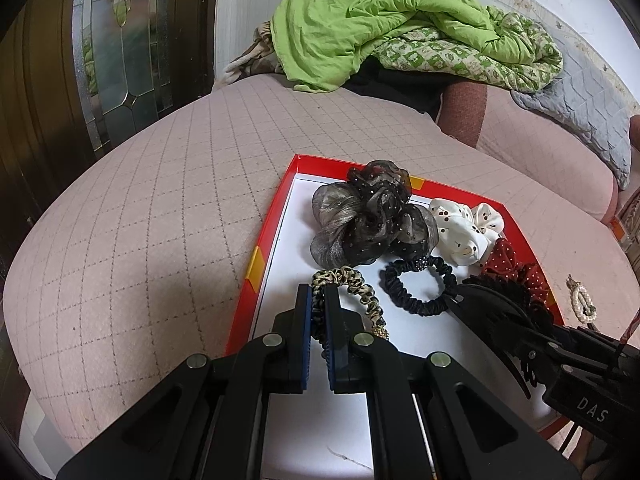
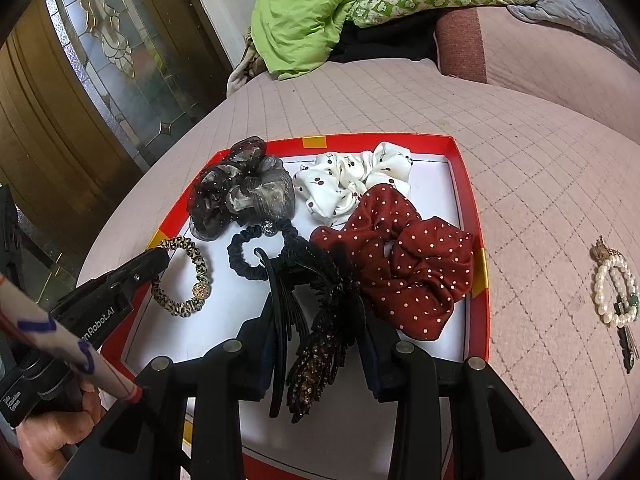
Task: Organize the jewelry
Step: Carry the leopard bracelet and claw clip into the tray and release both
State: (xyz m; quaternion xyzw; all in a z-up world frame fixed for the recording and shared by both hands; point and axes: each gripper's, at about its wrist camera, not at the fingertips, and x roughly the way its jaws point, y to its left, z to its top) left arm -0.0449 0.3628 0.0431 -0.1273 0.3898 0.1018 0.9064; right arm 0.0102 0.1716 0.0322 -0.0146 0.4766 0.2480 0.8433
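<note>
- Inside the shallow red-rimmed white tray (image 1: 276, 216), the leopard-print scrunchie with a gold bead (image 1: 352, 288) is pinched by the left gripper (image 1: 317, 300), low in the frame.
- A black sequinned claw clip (image 2: 316, 344) is clamped between the right gripper (image 2: 320, 344) fingers, bottom centre.
- Right of the tray, a pearl bracelet (image 2: 614, 292) is seen on the pink quilted cover (image 2: 540, 160).

Both views are evenly and softly lit, bright enough to read fabric texture, with no hard glare. The white floor of the red tray (image 1: 276, 240) is the brightest area and looks slightly washed out. Soft shadows fall on the quilted pink cover (image 1: 160, 200) left of the tray. The wooden door (image 2: 48, 120) shows a dull sheen. Fisheye bending curves the quilt lines strongly, and black vignetting fills the corners. The gripper bodies nearest the lens look slightly soft.
</note>
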